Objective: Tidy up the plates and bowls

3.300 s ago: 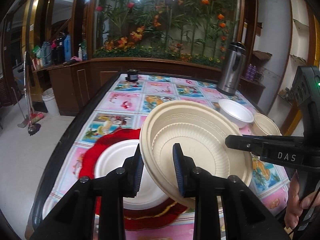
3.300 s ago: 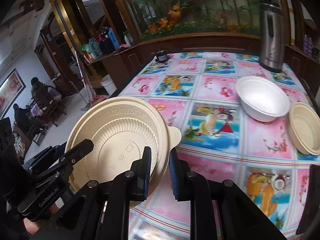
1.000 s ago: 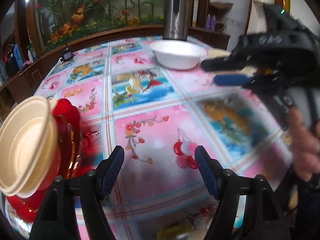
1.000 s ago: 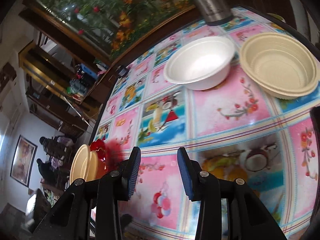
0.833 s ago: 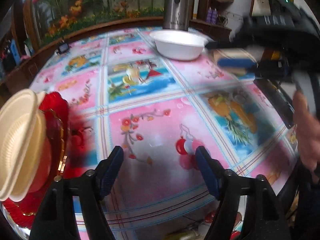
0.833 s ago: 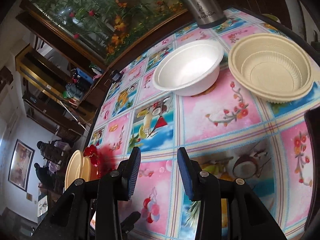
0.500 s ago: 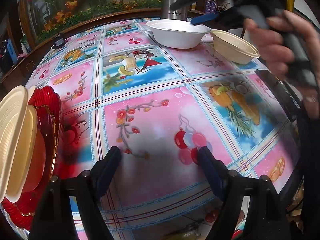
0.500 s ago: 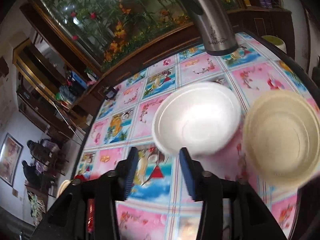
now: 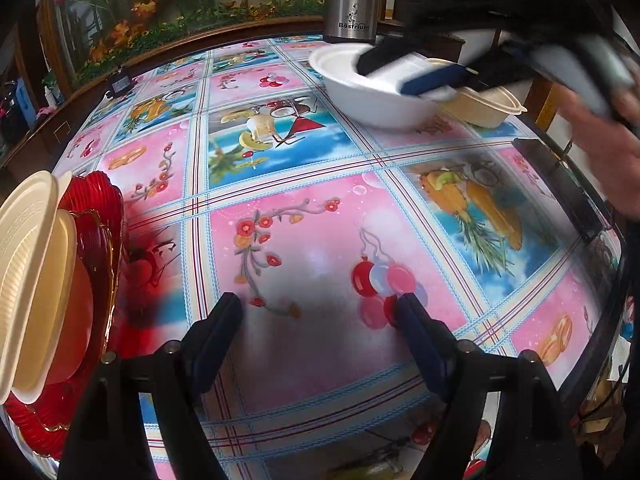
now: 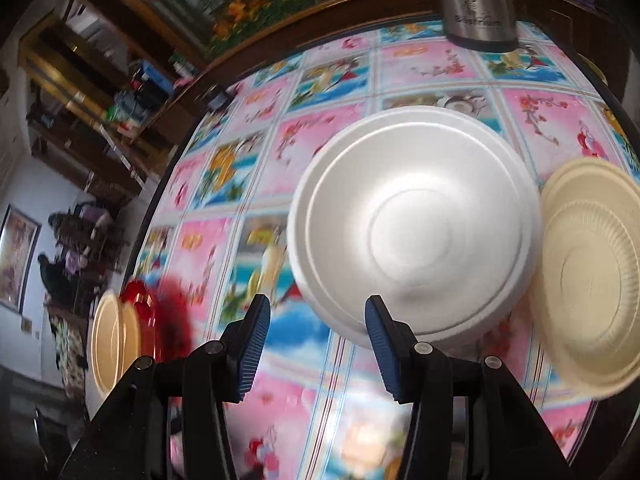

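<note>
My left gripper (image 9: 316, 312) hangs open and empty over the flowered tablecloth. To its left a cream plate (image 9: 28, 272) lies on top of the stack on the red plate (image 9: 102, 220). At the far side stand a white foam bowl (image 9: 372, 100) and, touching it on the right, a cream ribbed bowl (image 9: 490, 106). My right gripper (image 10: 316, 320) is open just above the near rim of the white bowl (image 10: 412, 232); its pads do not press on it. The cream bowl (image 10: 592, 272) sits to its right. From the left wrist view the right gripper (image 9: 382, 78) hovers over the white bowl.
A steel thermos (image 9: 352, 0) stands behind the bowls. A flat black device (image 9: 560, 188) lies by the table's right edge, under the person's hand (image 9: 604, 152). A small dark object (image 9: 120, 84) sits at the far left edge. Bare tablecloth lies between stack and bowls.
The right gripper has swung across the table to the white bowl, and its jaws stand wider. The left gripper has barely moved and opened slightly. The cream plate now rests on the stack.
</note>
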Action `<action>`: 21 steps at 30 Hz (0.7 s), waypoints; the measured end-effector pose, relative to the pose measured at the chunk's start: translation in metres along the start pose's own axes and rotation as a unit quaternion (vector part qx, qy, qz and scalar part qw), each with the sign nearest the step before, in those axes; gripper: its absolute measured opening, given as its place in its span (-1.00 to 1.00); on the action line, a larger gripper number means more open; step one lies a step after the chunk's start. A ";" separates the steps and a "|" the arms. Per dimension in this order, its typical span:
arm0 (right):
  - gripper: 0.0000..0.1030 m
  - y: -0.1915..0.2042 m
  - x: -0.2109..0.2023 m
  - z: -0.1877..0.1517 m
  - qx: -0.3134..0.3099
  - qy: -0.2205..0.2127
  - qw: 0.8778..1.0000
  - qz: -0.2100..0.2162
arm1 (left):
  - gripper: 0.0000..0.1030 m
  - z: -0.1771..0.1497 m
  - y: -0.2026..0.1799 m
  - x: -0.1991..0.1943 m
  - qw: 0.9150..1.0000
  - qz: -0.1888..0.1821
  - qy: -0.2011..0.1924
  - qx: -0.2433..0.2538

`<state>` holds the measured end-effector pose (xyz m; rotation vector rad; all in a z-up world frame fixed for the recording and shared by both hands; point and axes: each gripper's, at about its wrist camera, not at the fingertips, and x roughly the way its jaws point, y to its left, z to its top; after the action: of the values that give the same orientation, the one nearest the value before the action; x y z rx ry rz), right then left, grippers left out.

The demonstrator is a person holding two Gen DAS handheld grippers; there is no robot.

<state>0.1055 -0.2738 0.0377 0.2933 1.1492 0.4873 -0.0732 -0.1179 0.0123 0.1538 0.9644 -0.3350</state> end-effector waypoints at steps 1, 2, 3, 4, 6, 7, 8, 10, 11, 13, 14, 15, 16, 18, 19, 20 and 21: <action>0.04 0.005 -0.003 -0.011 -0.004 0.007 1.000 0.006 | 0.54 0.000 0.000 0.000 1.000 0.000 0.000 0.000; 0.04 0.009 -0.009 -0.024 -0.011 0.013 1.000 0.018 | 0.54 0.000 0.000 0.000 1.000 0.000 0.000 0.000; 0.04 0.015 -0.018 -0.039 -0.020 0.016 0.999 0.038 | 0.54 0.000 0.000 0.000 1.000 0.000 0.000 0.000; 0.04 0.019 -0.026 -0.050 -0.028 0.015 0.998 0.052 | 0.54 0.000 0.000 0.000 1.000 -0.001 0.000 0.000; 0.04 0.025 -0.053 -0.071 -0.038 -0.016 0.997 0.069 | 0.54 0.000 0.000 0.000 1.000 0.000 0.000 0.000; 0.04 0.023 -0.071 -0.081 -0.040 -0.051 0.996 0.068 | 0.54 0.000 -0.001 0.000 1.000 0.000 0.000 0.000; 0.06 0.020 -0.087 -0.089 -0.039 -0.088 0.994 0.058 | 0.54 0.000 -0.001 0.000 1.000 0.001 0.000 0.001; 0.24 0.005 -0.113 -0.107 -0.014 -0.179 0.984 0.006 | 0.54 0.000 -0.001 0.000 1.000 0.003 0.001 0.002; 0.35 -0.005 -0.119 -0.114 0.006 -0.219 0.976 -0.023 | 0.54 0.000 -0.001 0.000 1.000 0.002 0.001 0.002; 0.36 -0.026 -0.118 -0.122 0.044 -0.254 0.964 -0.065 | 0.54 -0.001 -0.001 -0.001 1.000 0.003 0.000 0.000; 0.36 -0.038 -0.115 -0.126 0.065 -0.264 0.960 -0.060 | 0.54 -0.001 -0.001 -0.001 1.000 0.003 0.000 0.000; 0.36 -0.052 -0.111 -0.128 0.089 -0.276 0.956 -0.042 | 0.54 -0.001 -0.001 -0.002 1.000 0.004 0.000 0.000; 0.36 -0.062 -0.106 -0.129 0.107 -0.282 0.953 -0.028 | 0.54 -0.001 0.000 -0.001 1.000 0.004 0.000 0.000; 0.36 -0.079 -0.095 -0.131 0.131 -0.292 0.947 -0.003 | 0.54 -0.001 0.001 -0.001 1.000 0.005 0.000 0.001; 0.34 -0.080 -0.091 -0.131 0.131 -0.297 0.946 0.007 | 0.54 -0.001 0.000 -0.001 1.000 0.005 0.000 0.001; 0.31 -0.082 -0.087 -0.132 0.128 -0.303 0.944 0.017 | 0.54 -0.001 0.000 -0.001 1.000 0.005 0.000 0.000; 0.30 -0.083 -0.084 -0.129 0.129 -0.294 0.947 0.025 | 0.54 -0.001 0.000 -0.001 1.000 0.005 0.000 0.000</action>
<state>-0.0228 -0.3907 0.0159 0.6484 0.6168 0.2607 -0.0742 -0.1174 0.0129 0.1596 0.9638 -0.3258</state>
